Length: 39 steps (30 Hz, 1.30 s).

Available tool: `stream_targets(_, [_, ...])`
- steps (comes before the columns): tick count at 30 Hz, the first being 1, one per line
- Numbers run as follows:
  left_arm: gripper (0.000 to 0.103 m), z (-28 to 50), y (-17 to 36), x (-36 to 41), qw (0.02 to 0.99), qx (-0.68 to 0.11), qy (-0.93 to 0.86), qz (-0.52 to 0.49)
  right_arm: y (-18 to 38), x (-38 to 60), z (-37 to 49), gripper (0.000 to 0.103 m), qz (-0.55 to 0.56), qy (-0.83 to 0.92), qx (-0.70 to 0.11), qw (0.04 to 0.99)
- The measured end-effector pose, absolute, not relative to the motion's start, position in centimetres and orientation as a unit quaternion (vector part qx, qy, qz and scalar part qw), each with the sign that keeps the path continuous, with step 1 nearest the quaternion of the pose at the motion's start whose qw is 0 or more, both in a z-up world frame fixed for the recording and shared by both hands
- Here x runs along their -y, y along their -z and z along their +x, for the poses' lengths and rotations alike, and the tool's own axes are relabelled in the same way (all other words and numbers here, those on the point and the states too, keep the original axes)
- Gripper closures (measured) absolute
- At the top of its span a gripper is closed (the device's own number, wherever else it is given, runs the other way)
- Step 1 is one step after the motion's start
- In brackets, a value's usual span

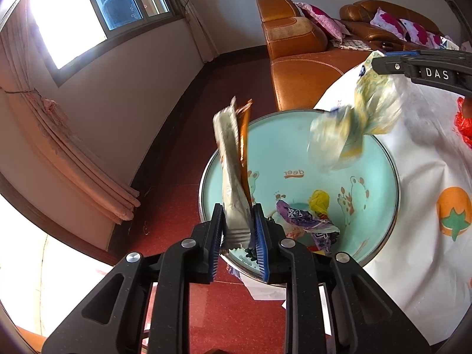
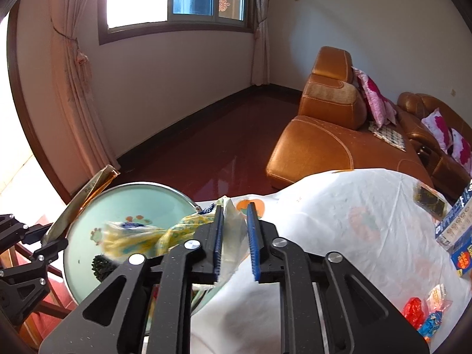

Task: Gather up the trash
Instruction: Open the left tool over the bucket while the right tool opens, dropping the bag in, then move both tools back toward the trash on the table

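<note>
My left gripper point(image 1: 239, 236) is shut on a long silver and orange wrapper point(image 1: 233, 162), held upright over the near rim of a mint-green basin point(image 1: 380, 159). The basin holds a purple wrapper point(image 1: 301, 216) and a yellow one point(image 1: 318, 200). A yellow-patterned plastic bag point(image 1: 354, 126) is blurred in the air over the basin, just off my right gripper's tip point(image 1: 383, 65). In the right wrist view my right gripper point(image 2: 234, 239) is open, with the bag point(image 2: 141, 240) trailing left of its jaws above the basin point(image 2: 132, 197).
A white cloth with orange fruit prints point(image 2: 354, 224) covers the table. On it lie a red wrapper point(image 2: 413, 309), a blue wrapper point(image 2: 430, 323), a dark packet point(image 2: 430, 200) and a blue box point(image 2: 457, 236). An orange leather sofa point(image 2: 324, 135) stands behind.
</note>
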<state>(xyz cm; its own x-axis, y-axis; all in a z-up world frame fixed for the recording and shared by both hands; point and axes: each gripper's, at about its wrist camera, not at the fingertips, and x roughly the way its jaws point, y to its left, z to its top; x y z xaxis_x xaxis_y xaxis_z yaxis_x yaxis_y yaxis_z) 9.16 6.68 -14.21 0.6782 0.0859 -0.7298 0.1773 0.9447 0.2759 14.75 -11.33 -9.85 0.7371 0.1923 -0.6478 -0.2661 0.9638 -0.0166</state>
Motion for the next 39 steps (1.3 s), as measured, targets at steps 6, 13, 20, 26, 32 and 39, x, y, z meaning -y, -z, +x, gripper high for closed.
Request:
stream_targets(6, [0.061, 9.1, 14.0, -6.5, 0.904, -0.395, 0.023, 0.162, 9.9, 11.1, 14.5, 0.071, -0.049, -0.135, -0.341, 0.929])
stream_targets(13, [0.056, 9.2, 14.0, -6.5, 0.904, -0.394, 0.022, 0.162, 10.0, 11.1, 14.3, 0.063, -0.042, -0.142, -0.344, 0.927])
stream_targets(20, [0.046, 9.1, 13.7, -6.5, 0.906, -0.390, 0.018, 0.162, 10.0, 12.1, 14.0, 0.057, -0.037, -0.128, -0.344, 0.930])
stream_targets(26, [0.037, 8.8, 13.4, -6.3, 0.909, -0.384, 0.015, 0.160, 9.5, 13.9, 12.4, 0.054, -0.039, -0.104, -0.345, 0.932])
stream_targets(32, [0.029, 8.1, 13.0, -4.5, 0.911, -0.381, 0.037, 0.154, 8.0, 18.9, 8.0, 0.048, -0.034, -0.061, -0.335, 0.940])
stream_targets(39, [0.022, 6.3, 12.6, 1.0, 0.908, -0.366, 0.094, 0.183, 7.5, 29.2, 0.3, 0.039, 0.001, 0.047, -0.323, 0.945])
